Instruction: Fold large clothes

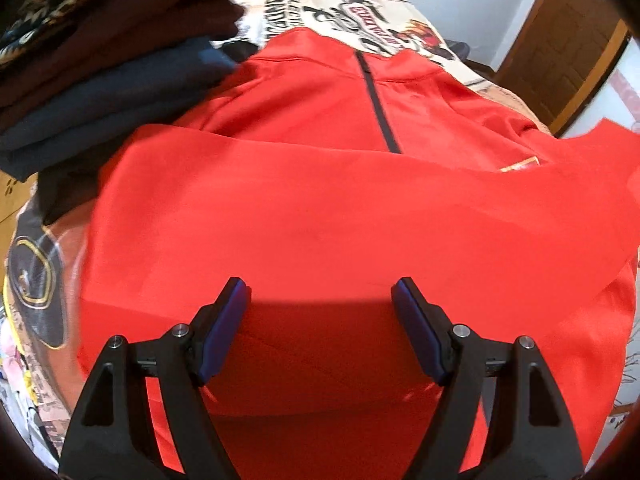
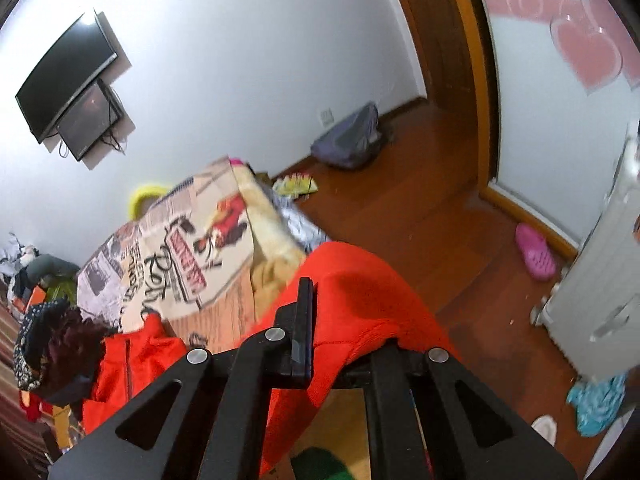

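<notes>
Right gripper [image 2: 306, 292] pinching red jacket [image 2: 360, 300]

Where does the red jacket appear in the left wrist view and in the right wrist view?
Left wrist view: the red jacket fills the middle, under the open left gripper.
Right wrist view: its body lies at lower left; a part is pinched in the right gripper.
Shared landmark: the newspaper-print bed cover.

The left hand-held gripper [image 1: 320, 300], at the bottom of its frame, has black angular arms with triangular cut-outs, round silver screws at the joints and dark blue pads [image 1: 224, 324]. The right hand-held gripper [image 2: 304, 308] shows the same black arms and silver screws.
</notes>
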`<state>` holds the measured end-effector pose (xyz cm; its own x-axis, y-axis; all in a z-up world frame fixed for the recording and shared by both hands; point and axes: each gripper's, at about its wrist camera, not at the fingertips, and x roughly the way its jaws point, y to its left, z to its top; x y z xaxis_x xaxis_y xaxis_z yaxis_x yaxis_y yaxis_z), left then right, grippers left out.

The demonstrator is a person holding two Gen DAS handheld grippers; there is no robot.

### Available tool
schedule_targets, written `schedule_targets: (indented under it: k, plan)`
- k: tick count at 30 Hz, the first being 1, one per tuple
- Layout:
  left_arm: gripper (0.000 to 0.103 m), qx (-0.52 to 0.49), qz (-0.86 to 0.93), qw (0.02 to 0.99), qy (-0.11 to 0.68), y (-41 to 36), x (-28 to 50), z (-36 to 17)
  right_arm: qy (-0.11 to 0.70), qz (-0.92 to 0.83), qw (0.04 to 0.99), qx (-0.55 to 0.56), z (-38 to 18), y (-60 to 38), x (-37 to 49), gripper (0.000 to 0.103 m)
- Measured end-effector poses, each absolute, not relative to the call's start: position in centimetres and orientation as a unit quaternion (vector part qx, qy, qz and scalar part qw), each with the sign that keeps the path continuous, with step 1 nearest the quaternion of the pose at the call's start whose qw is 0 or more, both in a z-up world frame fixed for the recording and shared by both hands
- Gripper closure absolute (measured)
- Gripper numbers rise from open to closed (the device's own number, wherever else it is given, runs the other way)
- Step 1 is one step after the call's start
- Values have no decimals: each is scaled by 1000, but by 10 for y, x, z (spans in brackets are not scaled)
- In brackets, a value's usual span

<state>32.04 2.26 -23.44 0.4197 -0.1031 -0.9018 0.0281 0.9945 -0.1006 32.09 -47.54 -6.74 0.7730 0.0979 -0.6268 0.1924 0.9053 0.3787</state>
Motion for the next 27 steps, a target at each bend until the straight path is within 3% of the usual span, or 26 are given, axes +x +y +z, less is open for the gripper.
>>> schedule_targets:
  k: [8, 17, 23, 27]
  plan:
    - [26, 0, -49, 837, 545, -4, 322, -247, 310, 37, 930, 195, -32, -427, 306, 100]
    - [26, -37, -48, 848, 526, 21, 312, -224, 318, 147, 925, 148, -1, -330, 298, 99]
    - [26, -52, -32, 866, 496, 52, 291, -194, 365, 205, 903, 94, -25, -248, 301, 99]
    - [26, -54, -23, 869, 491, 66, 278, -189, 434, 230, 870, 51, -77, -202, 297, 99]
